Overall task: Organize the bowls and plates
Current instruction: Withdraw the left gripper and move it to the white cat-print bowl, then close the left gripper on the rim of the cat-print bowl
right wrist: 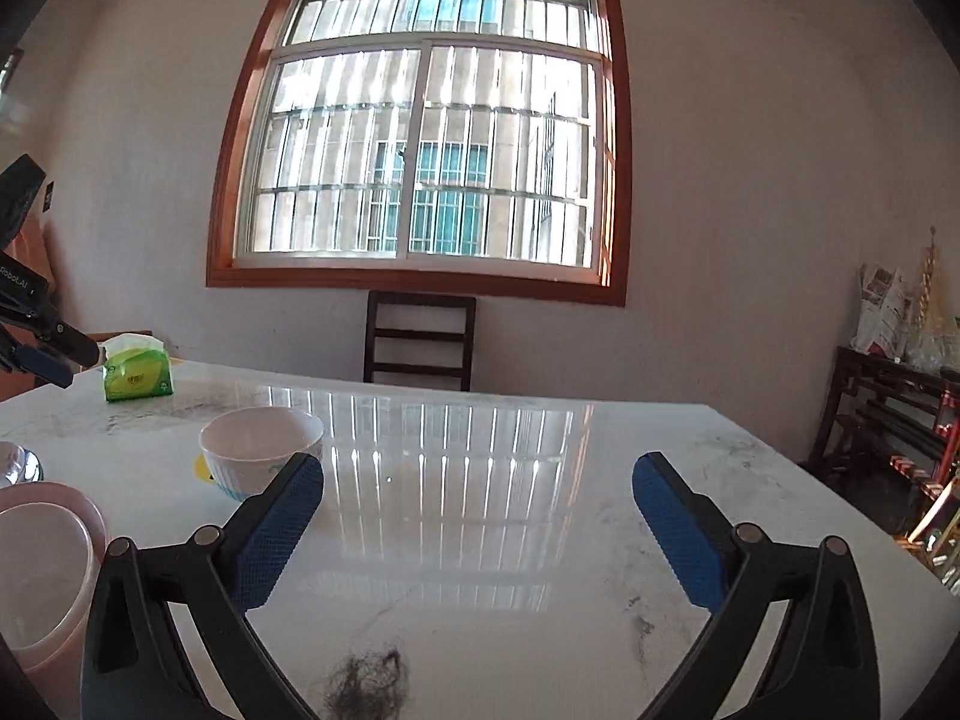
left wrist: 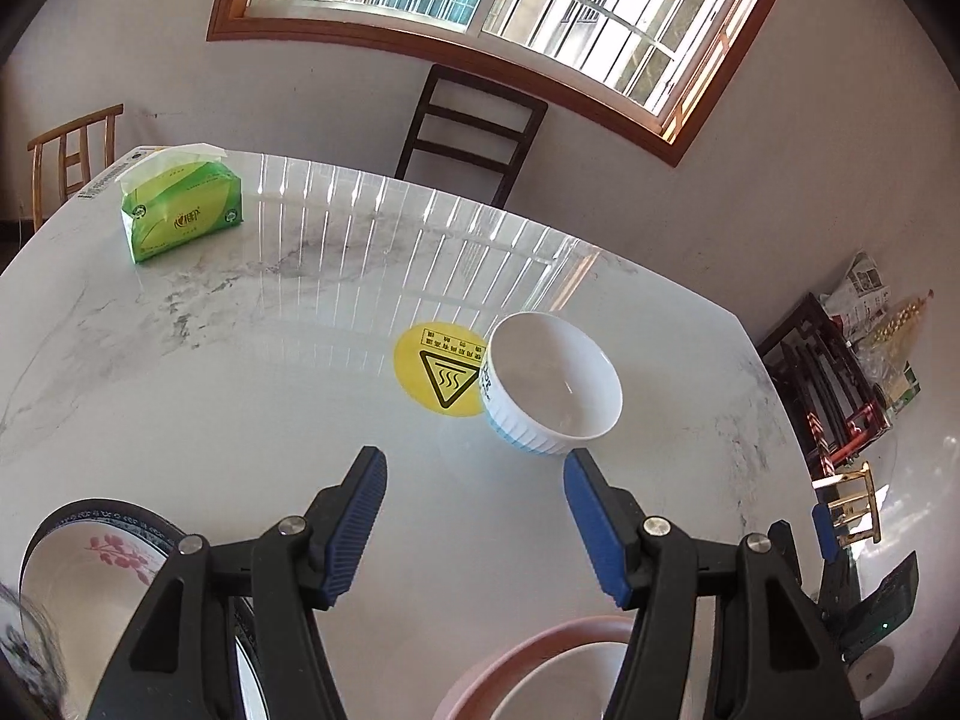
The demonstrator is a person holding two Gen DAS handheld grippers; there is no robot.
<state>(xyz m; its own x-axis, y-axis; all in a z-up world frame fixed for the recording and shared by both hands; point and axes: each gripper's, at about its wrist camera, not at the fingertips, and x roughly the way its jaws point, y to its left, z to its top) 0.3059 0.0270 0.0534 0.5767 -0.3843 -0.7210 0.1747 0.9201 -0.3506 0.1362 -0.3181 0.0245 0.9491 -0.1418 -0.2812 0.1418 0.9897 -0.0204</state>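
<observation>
Left wrist view: left gripper (left wrist: pixel 474 468) half-open, empty; ribbed white bowl (left wrist: pixel 552 384) centre-right of frame, beyond fingertips. Right gripper (right wrist: pixel 477 477) wide open, empty. Risk: off-centre approach clips rim, bowl skids across glossy table (left wrist: pixel 240 372).

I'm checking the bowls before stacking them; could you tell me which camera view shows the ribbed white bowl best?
The left wrist view: the ribbed white bowl shows whole, with its empty inside, beside the yellow sticker. In the right wrist view it is farther off and partly hidden behind a finger.

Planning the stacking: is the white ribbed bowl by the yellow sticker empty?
Empty. The white ribbed bowl stands upright, and the left wrist view shows its bare white inside.
</observation>
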